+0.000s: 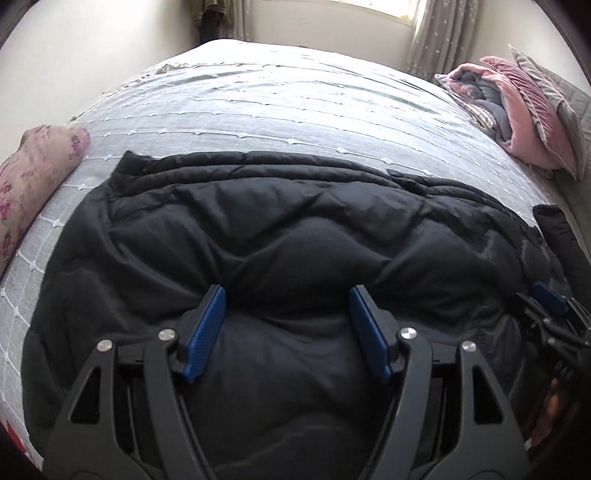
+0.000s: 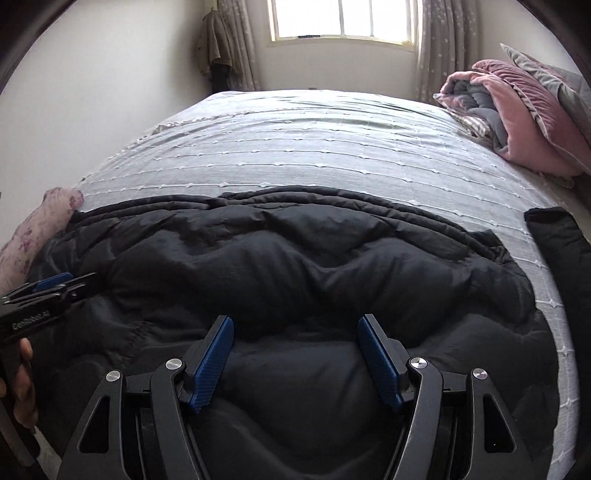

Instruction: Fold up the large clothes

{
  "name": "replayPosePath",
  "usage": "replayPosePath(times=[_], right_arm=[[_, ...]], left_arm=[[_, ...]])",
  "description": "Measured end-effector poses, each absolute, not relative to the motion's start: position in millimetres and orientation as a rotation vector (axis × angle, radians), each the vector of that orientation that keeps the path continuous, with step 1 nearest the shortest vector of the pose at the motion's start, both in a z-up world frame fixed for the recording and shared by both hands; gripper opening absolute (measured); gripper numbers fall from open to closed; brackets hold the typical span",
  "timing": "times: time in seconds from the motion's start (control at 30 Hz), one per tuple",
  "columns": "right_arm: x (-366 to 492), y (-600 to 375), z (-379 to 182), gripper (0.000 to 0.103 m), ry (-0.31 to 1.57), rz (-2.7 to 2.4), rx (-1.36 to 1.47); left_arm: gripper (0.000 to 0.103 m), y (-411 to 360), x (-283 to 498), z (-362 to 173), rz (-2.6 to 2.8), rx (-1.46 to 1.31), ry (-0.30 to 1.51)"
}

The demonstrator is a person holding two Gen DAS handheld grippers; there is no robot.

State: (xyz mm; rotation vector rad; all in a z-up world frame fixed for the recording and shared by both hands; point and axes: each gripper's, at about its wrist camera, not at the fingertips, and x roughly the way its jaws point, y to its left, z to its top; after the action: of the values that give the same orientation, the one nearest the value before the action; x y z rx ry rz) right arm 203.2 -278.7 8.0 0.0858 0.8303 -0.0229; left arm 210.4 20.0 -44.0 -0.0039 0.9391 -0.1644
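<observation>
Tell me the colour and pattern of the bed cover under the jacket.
Light grey bed cover with a grid of thin white tufted lines; clearest in the right wrist view.

Daylight from the overexposed window (image 2: 341, 18) lights the room softly; fisheye edges bend and darken.

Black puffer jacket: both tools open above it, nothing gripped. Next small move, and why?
Probably lower both tools onto the near edge of the black puffer jacket and close. The left tool and right tool are both open, side by side over the jacket, pads clear of the fabric. The jacket lies spread across the grey bedspread, so a fold away from the person needs that edge gripped first.
</observation>
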Motion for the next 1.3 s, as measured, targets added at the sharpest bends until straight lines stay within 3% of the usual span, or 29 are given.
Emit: replayPosePath(times=[0.3,0.43,0.63,0.93,1.13,1.3], right_arm=[[190.1,-405.0,-1.4,0.071,0.887,-0.266,0.285],[195.4,-424.1,-14.6,0.082,0.910,-0.294,0.348],[196.4,-427.9,-9.1,0.083,0.922,-0.336,0.361],[165.9,-322.3,57.8,0.084,0.825,-0.091,0.234],[133.7,-246.1,46.7,0.084,0.894,0.041,0.092],[125.4,-252.9,22.7,0.084,0.963,0.031,0.066]], left_arm=[[0.070,95.5,226.5,-54.1,-0.039,-0.095,0.953],[0.070,102.3,226.6,-58.1,-0.018,-0.089,0.951],[0.070,110.3,227.1,-54.6,-0.015,-0.115,0.965],[0.070,73.4,171.1,-16.9,-0.246,-0.110,0.911],[0.070,56.2,143.1,-27.1,-0.320,-0.122,0.944],[0.070,76.6,140.9,-38.3,-0.250,-0.111,0.951]])
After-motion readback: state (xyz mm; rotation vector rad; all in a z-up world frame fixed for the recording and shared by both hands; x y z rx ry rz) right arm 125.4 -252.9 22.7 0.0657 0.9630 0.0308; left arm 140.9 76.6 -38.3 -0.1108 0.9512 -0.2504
